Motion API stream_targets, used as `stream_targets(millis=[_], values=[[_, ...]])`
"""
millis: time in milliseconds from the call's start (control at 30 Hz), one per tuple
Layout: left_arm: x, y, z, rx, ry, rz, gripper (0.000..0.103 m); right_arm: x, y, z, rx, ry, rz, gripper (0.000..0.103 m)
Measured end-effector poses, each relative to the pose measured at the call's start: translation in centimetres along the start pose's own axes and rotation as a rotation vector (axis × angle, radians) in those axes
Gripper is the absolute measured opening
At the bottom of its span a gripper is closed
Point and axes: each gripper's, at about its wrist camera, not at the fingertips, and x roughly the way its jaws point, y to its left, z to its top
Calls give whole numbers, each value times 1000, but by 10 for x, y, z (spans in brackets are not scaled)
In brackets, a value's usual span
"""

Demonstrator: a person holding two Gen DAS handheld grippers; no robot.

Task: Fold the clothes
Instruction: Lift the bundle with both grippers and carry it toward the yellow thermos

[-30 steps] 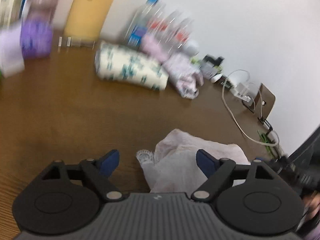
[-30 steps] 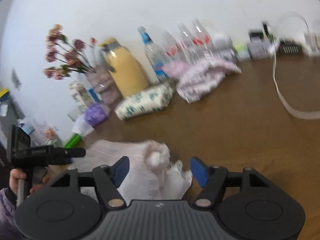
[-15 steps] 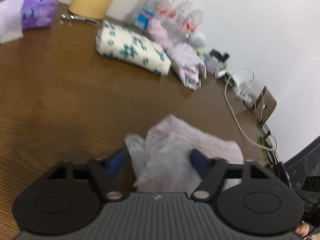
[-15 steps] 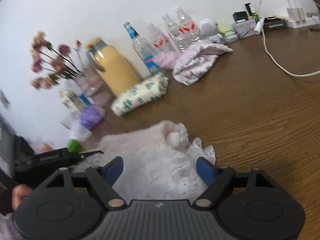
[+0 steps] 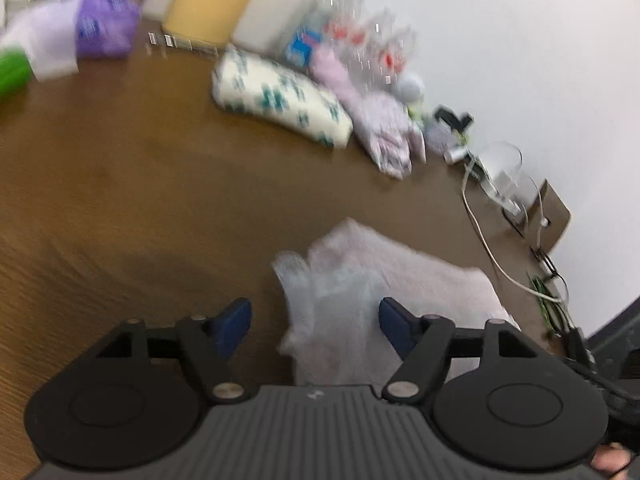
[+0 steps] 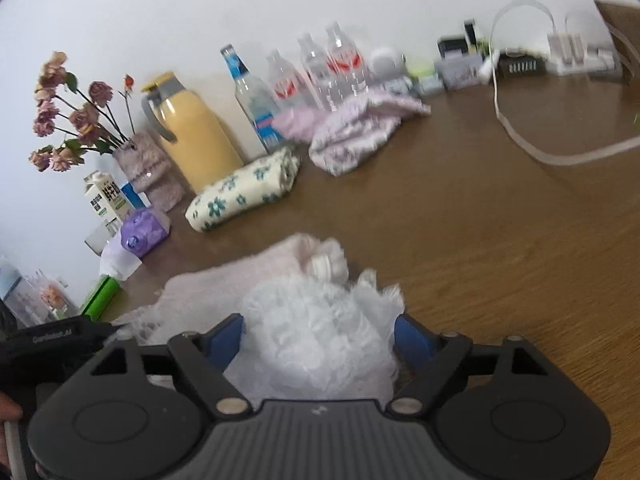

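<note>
Your wooden table (image 6: pixel 500 240) runs back to a white wall lined with bottles (image 6: pixel 320 68), a flask (image 6: pixel 192 136) and two folded bundles. The pink garment (image 5: pixel 392 276) lies bunched at lower centre of both views. Your left gripper (image 5: pixel 314 320) and right gripper (image 6: pixel 318 338) both stand spread wide, gripping nothing, the lace between their fingers. Close carelessly and you'll likely pinch only the thin lace, so the fold drags crooked.
</note>
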Motion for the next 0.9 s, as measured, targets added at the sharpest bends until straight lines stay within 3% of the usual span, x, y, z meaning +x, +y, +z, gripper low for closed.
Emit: stream_targets(millis=[67, 100, 133, 167, 233, 267, 400, 567, 733, 900], values=[[5, -2, -3, -18, -11, -18, 64, 7, -3, -2, 7, -11, 52, 69], [7, -1, -4, -38, -14, -28, 60, 11, -4, -2, 14, -6, 86, 61], [9, 2, -6, -67, -10, -44, 46, 17, -5, -2, 26, 3, 118, 54], [12, 5, -7, -102, -8, -63, 38, 22, -6, -2, 47, 14, 138, 35], [15, 11, -8, -157, -19, -89, 31, 27, -9, 0, 92, 14, 165, 27], [12, 13, -7, -171, -31, -104, 27, 27, -10, 3, 111, 16, 185, 18], [-4, 12, 12, -177, -88, -174, 24, 19, 5, 26, 107, 8, 267, 15], [-21, 5, 88, -166, -171, -195, 23, 27, 49, 107, -21, -54, 356, 14], [4, 21, 179, -190, -229, -187, 23, 100, 89, 182, -150, -60, 346, 14], [55, 46, 213, -200, -273, -92, 21, 188, 103, 219, -180, -10, 314, 14]])
